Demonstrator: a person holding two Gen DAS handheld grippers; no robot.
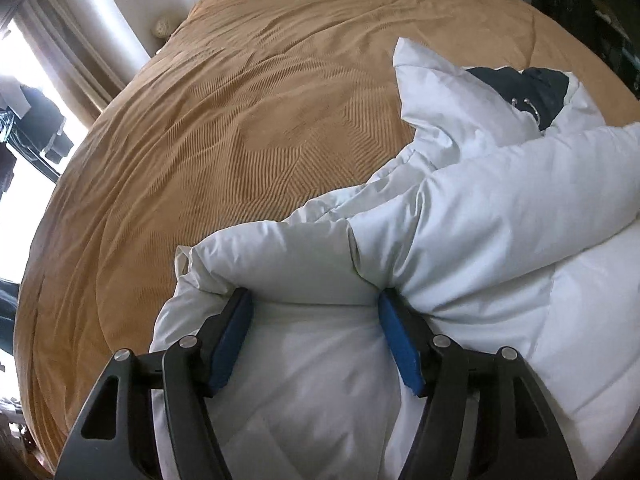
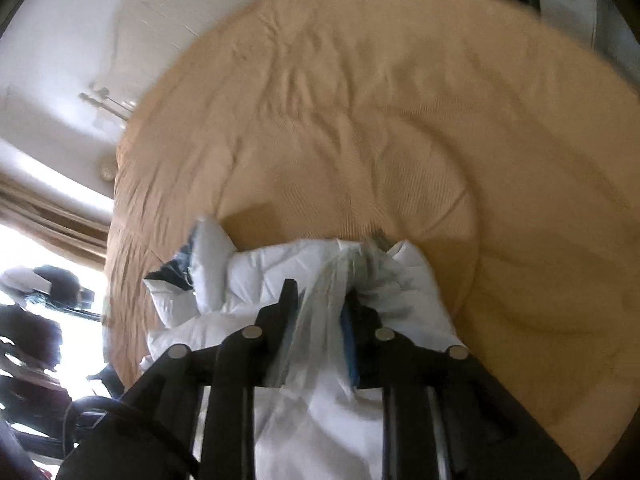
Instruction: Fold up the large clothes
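- I see the bed [image 1: 248,128] filling most of both views, covered in a tan bedspread with a fine herringbone texture; it spreads ahead of and to the left of my left gripper, and ahead of and to the right of my right one.
- The white puffer jacket [image 1: 500,216] lies on the bedspread directly under and ahead of my left gripper, piled up toward its right. In the right wrist view the same jacket [image 2: 256,280] is bunched just ahead of and beneath the fingers.
- The jacket's dark navy lining [image 1: 532,88] shows far ahead and to the right of my left gripper, with small metal eyelets on it.
- My left gripper [image 1: 316,300] has its jaws spread wide, and a puffy fold of the jacket sits between the blue pads [image 1: 400,344], touching both fingertips.
- My right gripper [image 2: 320,292] has its jaws drawn in narrow, pinching a gathered piece of the white fabric. This view is motion-blurred, so I cannot make out the finer detail of the grip.
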